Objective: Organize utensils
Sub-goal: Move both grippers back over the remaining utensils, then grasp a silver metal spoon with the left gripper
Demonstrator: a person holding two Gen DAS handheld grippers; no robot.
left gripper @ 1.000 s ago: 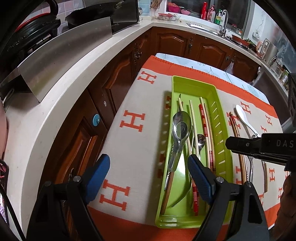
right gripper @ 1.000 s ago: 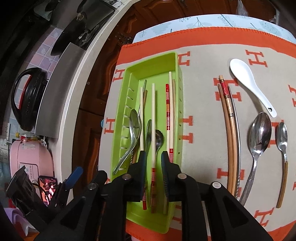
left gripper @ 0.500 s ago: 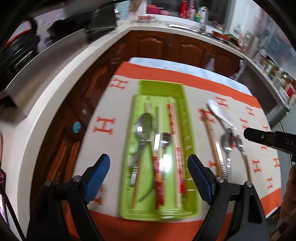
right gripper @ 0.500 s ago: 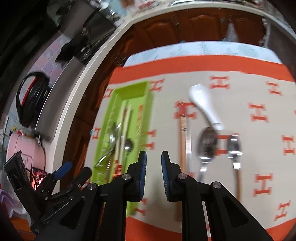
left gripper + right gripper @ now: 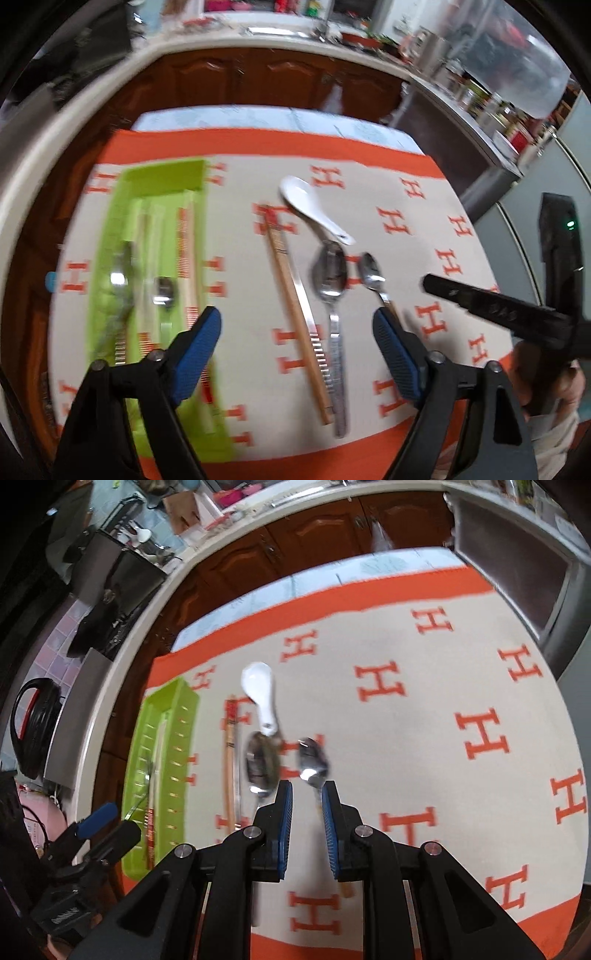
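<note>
A green tray (image 5: pixel 162 177) on the left of the cloth holds several chopsticks and spoons. Right of it lie a chopstick pair (image 5: pixel 295 314), a large metal spoon (image 5: pixel 330 273), a small wooden-handled spoon (image 5: pixel 371 273) and a white ceramic spoon (image 5: pixel 306 199). My left gripper (image 5: pixel 295 336) hovers above the chopstick pair and the large spoon; its jaws stand wide and are closing, with nothing pressed between them. My right gripper (image 5: pixel 306 797) hangs over the small spoon (image 5: pixel 312 764) with a narrow gap between its pads, holding nothing. The spoon's handle shows through that gap on the cloth below.
The orange-and-beige cloth (image 5: pixel 461 686) covers the table, with bare cloth to the right of the utensils. A counter with wooden cabinets (image 5: pixel 258 77) runs behind and along the left. A person's hand (image 5: pixel 546 380) holds the right gripper at the lower right.
Both grippers swept right, away from the green tray, and now hang over the loose utensils on the cloth. The left jaws narrowed slightly. Nothing was picked up.
</note>
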